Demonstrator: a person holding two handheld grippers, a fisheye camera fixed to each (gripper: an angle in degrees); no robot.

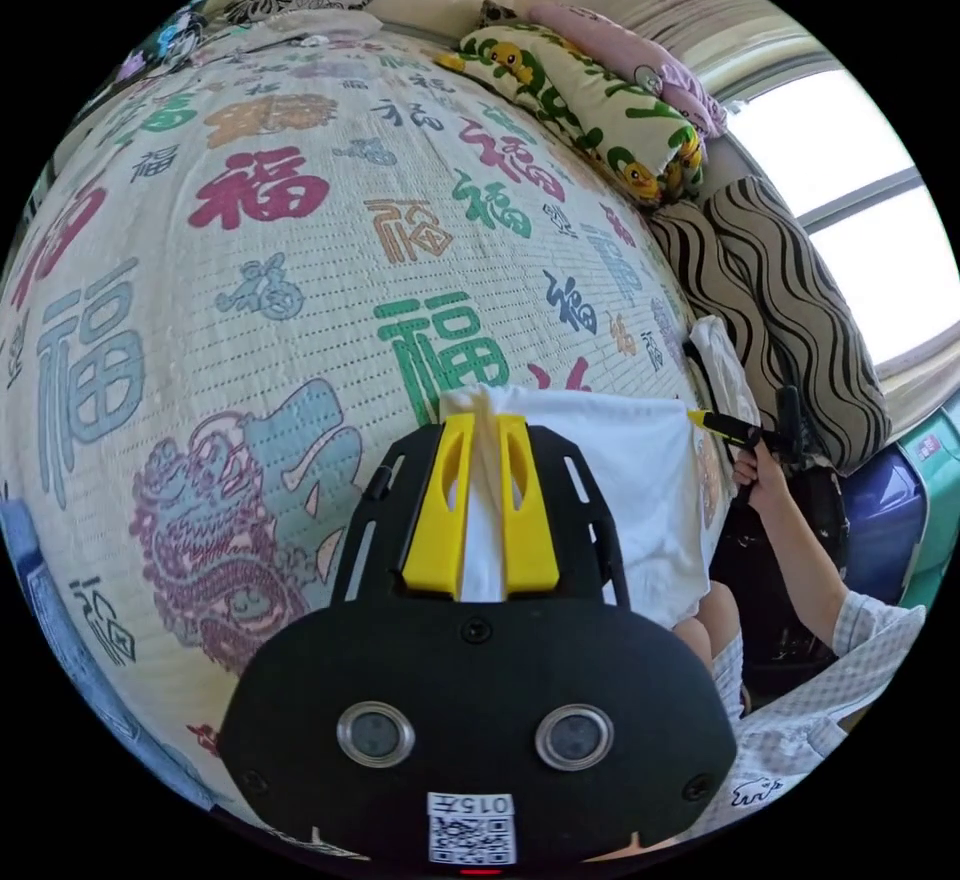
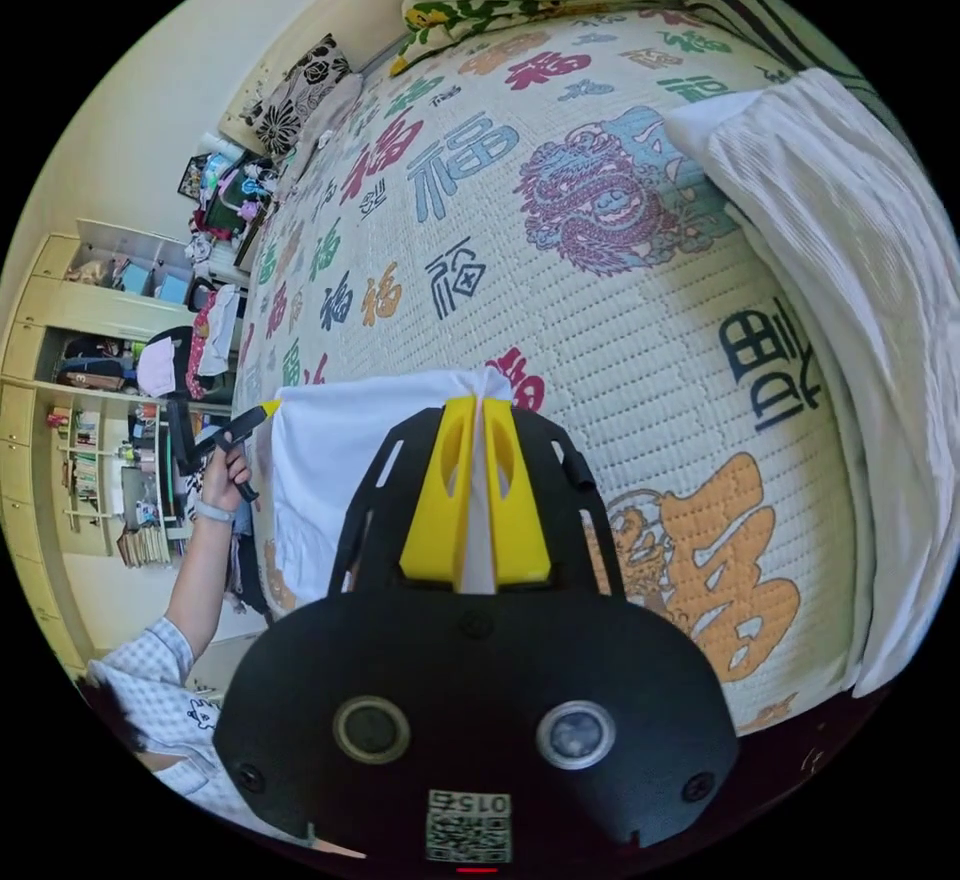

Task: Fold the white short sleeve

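We are holding the white shirt (image 1: 620, 480) stretched between two tools, just above the near edge of a bed (image 1: 300, 320). In the left gripper view, the left tool (image 1: 481, 420) is closed tight, its yellow jaws pinching one top corner of the shirt, with white cloth squeezed up between them. In the same view the right tool (image 1: 715, 425) is gripping the other top corner, a hand (image 1: 765, 475) behind it. In the right gripper view, the right tool (image 2: 480, 410) is likewise clamped shut on its corner, and the left tool (image 2: 255, 417) is holding the far end.

The stretched top edge is the shirt's long axis here, running straight from one tool to the other. The rest of the cloth is hanging down from that edge towards us and the bed's edge. The open bed is lying ahead of both tools, so laying the shirt flat looks like a forward move, and neither hand seems nearer than the other.

The bed is covered by a cream mat printed with coloured characters and dragons. Pillows (image 1: 590, 110) are lying along its far side by a bright window (image 1: 860, 210). More white cloth (image 2: 850, 250) is lying on the bed. Cluttered shelves (image 2: 90, 420) are standing beyond.
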